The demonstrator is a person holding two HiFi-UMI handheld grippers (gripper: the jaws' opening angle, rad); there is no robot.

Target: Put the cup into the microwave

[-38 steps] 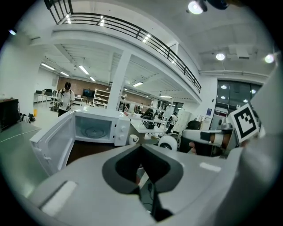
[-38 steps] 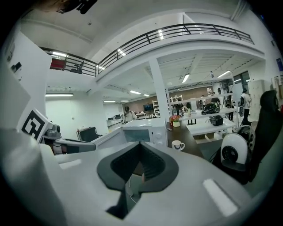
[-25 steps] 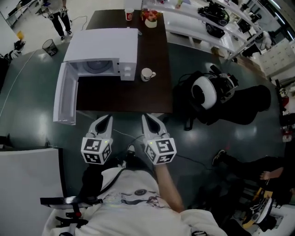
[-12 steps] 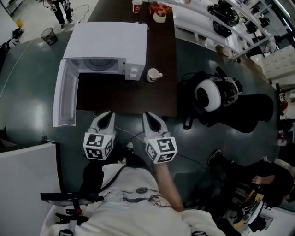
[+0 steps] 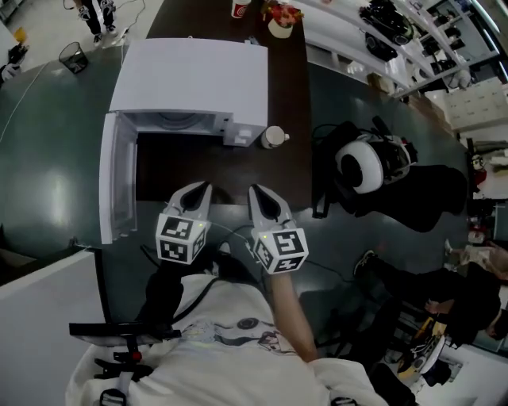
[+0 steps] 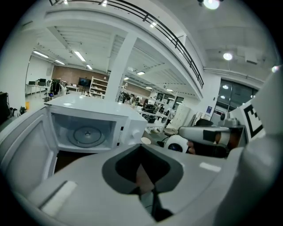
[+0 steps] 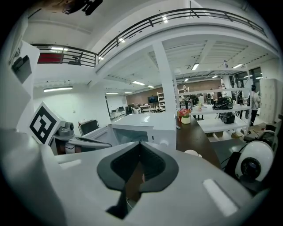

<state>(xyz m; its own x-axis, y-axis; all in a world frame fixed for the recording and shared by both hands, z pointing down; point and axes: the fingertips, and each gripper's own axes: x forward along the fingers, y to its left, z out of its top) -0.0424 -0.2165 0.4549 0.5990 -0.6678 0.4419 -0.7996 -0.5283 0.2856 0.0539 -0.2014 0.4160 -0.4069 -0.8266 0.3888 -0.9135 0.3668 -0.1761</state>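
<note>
A small white cup (image 5: 274, 136) stands on the dark table (image 5: 230, 166), just right of the white microwave (image 5: 190, 79). The microwave's door (image 5: 117, 184) hangs open to the left, and its turntable (image 6: 87, 135) shows in the empty cavity. My left gripper (image 5: 199, 191) and right gripper (image 5: 257, 193) hover side by side at the table's near edge. Both are shut with nothing in them. The cup (image 6: 145, 140) shows small beside the microwave in the left gripper view, and the cup (image 7: 192, 153) peeks over the jaws in the right gripper view.
A white and black headset (image 5: 361, 162) lies on dark gear right of the table. A red cup (image 5: 239, 8) and a flower pot (image 5: 280, 21) stand at the table's far end. White benches (image 5: 357, 47) run along the right, with a bin (image 5: 73, 57) at far left.
Both grippers have moved forward to the table's near edge, and the microwave and cup now lie closer. Both stay shut.
</note>
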